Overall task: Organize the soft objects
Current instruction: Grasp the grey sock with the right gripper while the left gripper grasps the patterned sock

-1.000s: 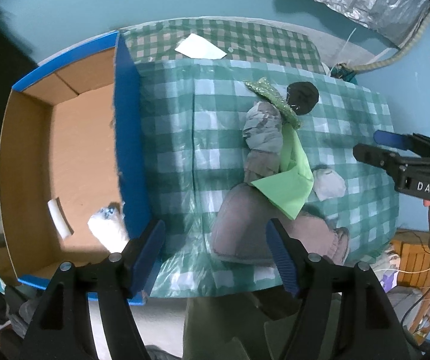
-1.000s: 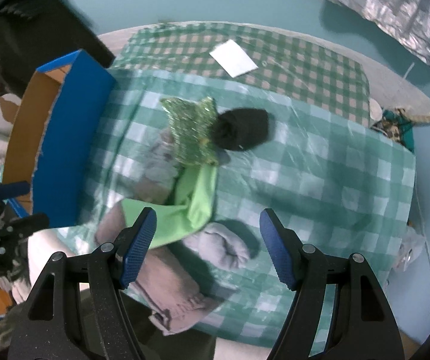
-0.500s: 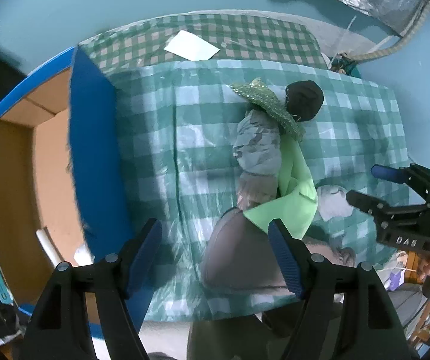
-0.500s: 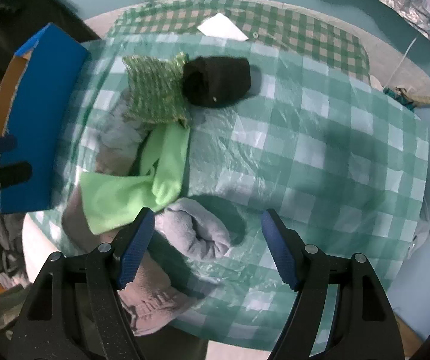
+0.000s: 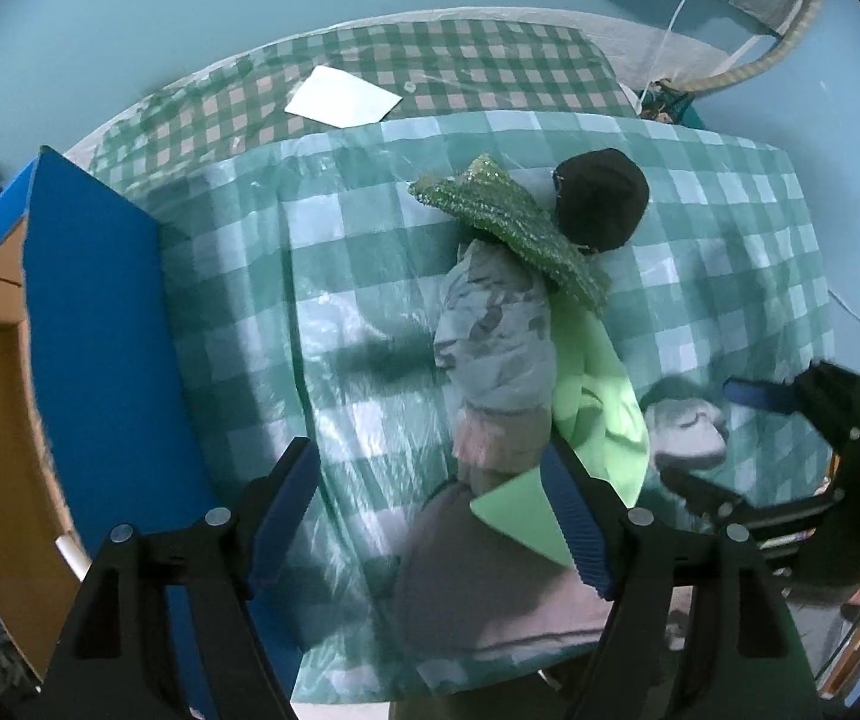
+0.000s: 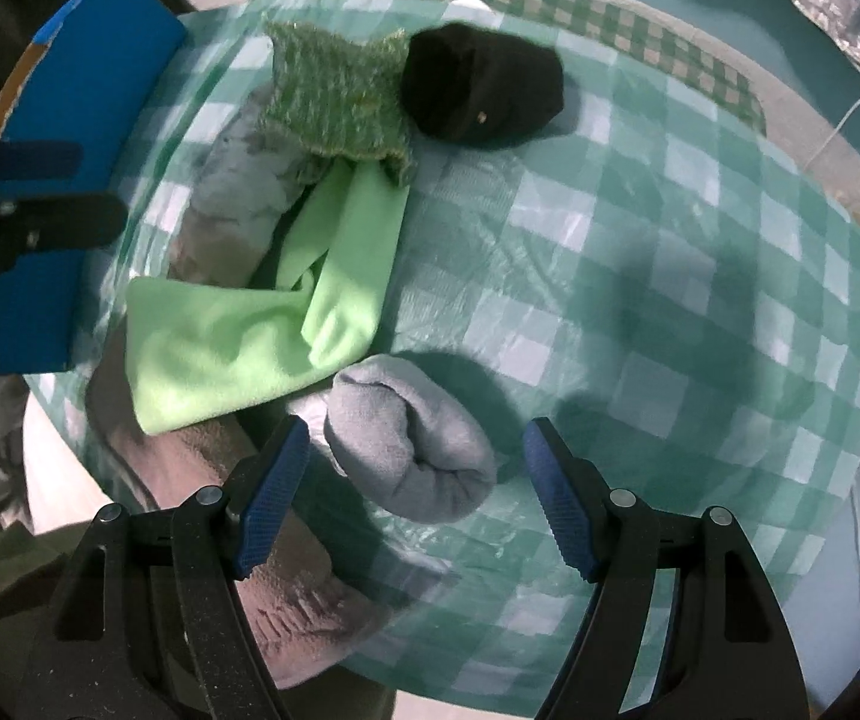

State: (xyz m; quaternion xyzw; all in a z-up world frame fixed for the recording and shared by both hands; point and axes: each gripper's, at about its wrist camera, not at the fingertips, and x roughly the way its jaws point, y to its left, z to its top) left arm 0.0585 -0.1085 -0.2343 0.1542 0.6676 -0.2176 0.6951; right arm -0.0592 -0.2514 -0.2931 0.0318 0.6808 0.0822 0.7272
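Hovering open and empty, the right hand-held gripper (image 6: 415, 495) straddles the grey rolled sock (image 6: 409, 438) on the bench (image 6: 700, 324); the left hand-held gripper (image 5: 430, 516) gapes too. Most clothes remain outside the box (image 5: 94, 372), so sorting looks barely begun.

— What's lost from my left tongs' view?
— The cardboard box (image 5: 88, 360) runs off the left edge; I can't see inside it. My right tongs (image 5: 706, 438) are half cut off at the right.
— And from the other view?
— The mauve cloth (image 6: 304, 600) hides behind 1 finger, and the patterned grey cloth (image 6: 238, 192) tucks under the green ones.
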